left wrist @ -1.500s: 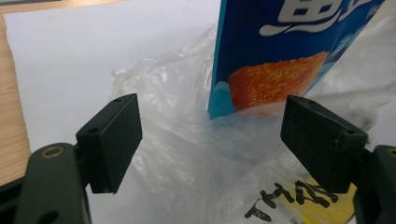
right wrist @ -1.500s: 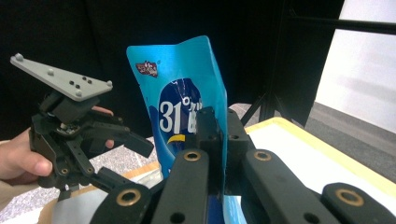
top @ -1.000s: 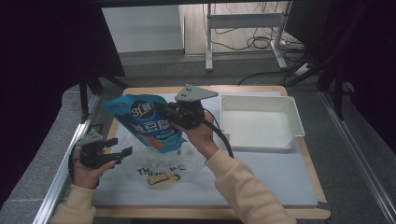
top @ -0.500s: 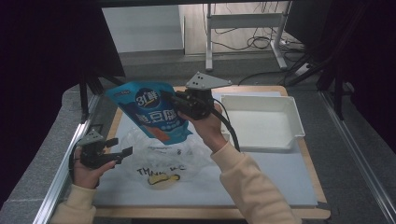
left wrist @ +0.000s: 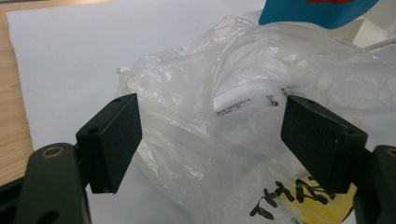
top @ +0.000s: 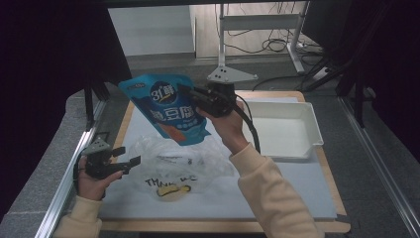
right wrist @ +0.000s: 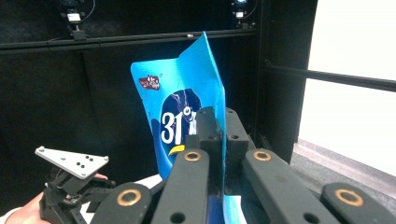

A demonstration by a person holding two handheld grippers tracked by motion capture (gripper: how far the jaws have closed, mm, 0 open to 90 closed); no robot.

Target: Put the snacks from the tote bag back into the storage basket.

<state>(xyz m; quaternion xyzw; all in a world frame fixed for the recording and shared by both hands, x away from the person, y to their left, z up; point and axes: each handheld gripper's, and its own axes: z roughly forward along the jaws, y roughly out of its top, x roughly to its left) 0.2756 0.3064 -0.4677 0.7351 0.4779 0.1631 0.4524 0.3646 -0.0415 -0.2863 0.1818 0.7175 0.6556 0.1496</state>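
A blue pouch (top: 171, 111) with white lettering hangs in the air above the back of the table, and my right gripper (top: 189, 95) is shut on its right edge. In the right gripper view the pouch (right wrist: 180, 112) stands upright, pinched between the jaws of the right gripper (right wrist: 217, 119). A crumpled clear plastic bag (top: 185, 158) with black writing and a yellow patch lies on the white mat (top: 297, 191). My left gripper (top: 130, 162) is open at the mat's left side, just left of the bag. In the left gripper view the bag (left wrist: 224, 84) lies right ahead of the open left gripper (left wrist: 210, 135).
A white tray (top: 313, 126) stands at the right on the wooden board (top: 333, 181). A metal rail (top: 64, 183) runs along the table's left side. Dark frame posts and a desk leg with cables stand behind the table.
My right gripper has lifted the blue pouch higher and turned it more upright, off the plastic bag. The left gripper has stayed where it was, open.
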